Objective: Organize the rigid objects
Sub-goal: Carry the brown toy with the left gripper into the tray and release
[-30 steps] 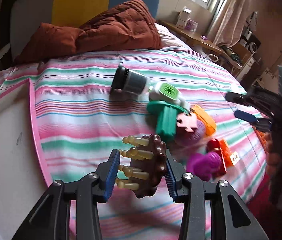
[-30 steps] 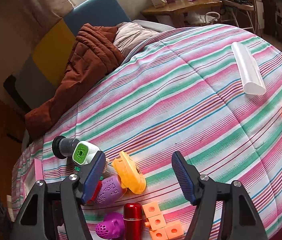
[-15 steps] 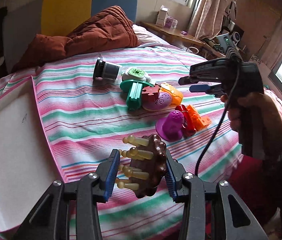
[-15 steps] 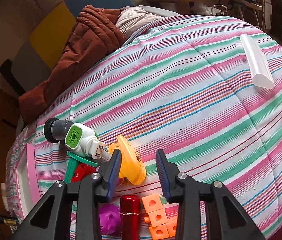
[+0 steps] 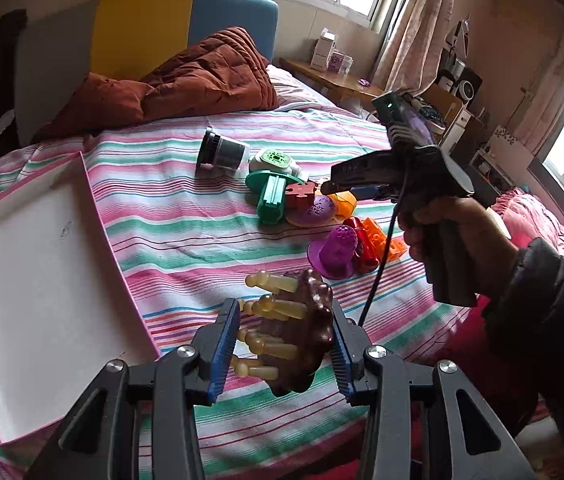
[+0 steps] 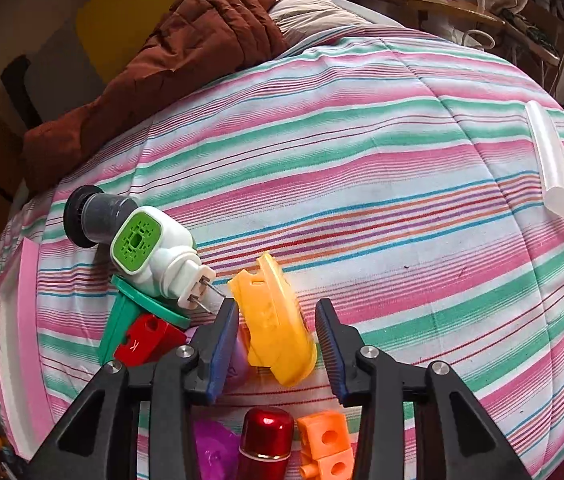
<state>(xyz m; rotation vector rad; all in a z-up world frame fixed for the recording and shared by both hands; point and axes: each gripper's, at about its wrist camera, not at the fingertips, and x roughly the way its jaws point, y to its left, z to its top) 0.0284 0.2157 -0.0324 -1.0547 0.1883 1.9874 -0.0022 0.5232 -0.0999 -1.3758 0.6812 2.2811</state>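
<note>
My left gripper (image 5: 283,312) is shut on a brown massager (image 5: 305,332) with yellowish prongs, held above the striped bed near its front edge. A white tray with a pink rim (image 5: 42,260) lies to its left. My right gripper (image 6: 277,308), which a hand holds, hangs over the toy pile (image 5: 333,190). Its jaws are opening slightly. A yellow plastic piece (image 6: 274,336) lies on the bed between them, and the pads do not clearly press on it.
The pile holds a black-grey cylinder (image 6: 94,216), a white-green plug (image 6: 150,248), a green piece (image 5: 272,196), a red block (image 6: 146,340), a purple cup (image 5: 335,250), a red cylinder (image 6: 266,440) and orange blocks (image 6: 325,448). A white tube (image 6: 551,164) lies far right. A brown quilt (image 5: 186,80) covers the bed's head.
My left gripper drew back from the pile with the massager, and more of the tray shows. My right gripper's jaws narrowed and came down around the yellow piece.
</note>
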